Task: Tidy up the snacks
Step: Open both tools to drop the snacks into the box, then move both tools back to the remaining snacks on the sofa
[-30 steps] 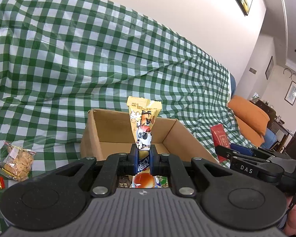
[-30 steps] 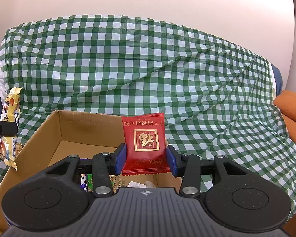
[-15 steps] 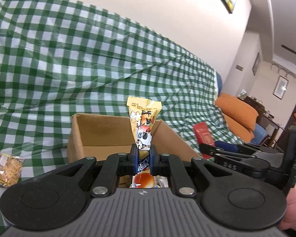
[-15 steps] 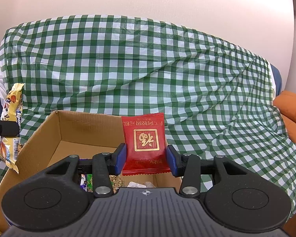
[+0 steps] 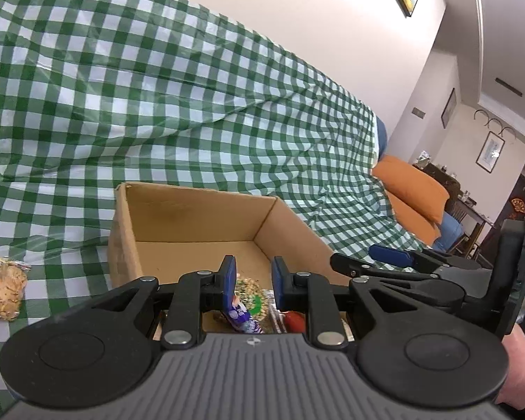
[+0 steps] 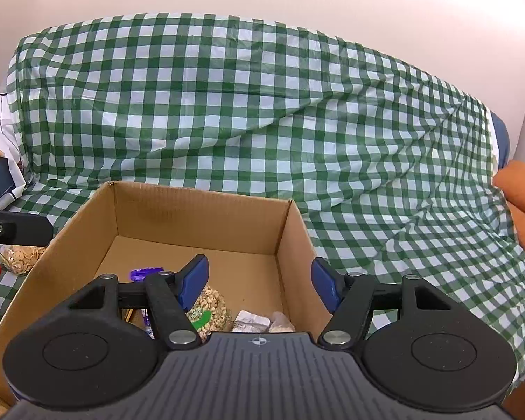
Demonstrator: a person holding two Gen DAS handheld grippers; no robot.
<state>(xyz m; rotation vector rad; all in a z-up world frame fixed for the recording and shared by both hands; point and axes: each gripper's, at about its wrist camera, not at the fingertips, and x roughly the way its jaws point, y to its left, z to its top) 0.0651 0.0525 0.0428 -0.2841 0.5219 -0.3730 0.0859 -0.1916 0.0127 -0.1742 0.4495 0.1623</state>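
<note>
Now both the left gripper (image 5: 252,280) and right gripper (image 6: 259,285) hover spread and unladen over the cardboard box (image 6: 199,210).

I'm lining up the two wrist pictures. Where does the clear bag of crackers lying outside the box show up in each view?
Left wrist view: the bag of crackers lies at the left edge on the checked cloth, left of the cardboard box.
Right wrist view: the same bag sits at the left edge, partly hidden under a black tong arm of the left tongs.
Shared landmark: the cardboard box, with the bag on its left in both.
</note>
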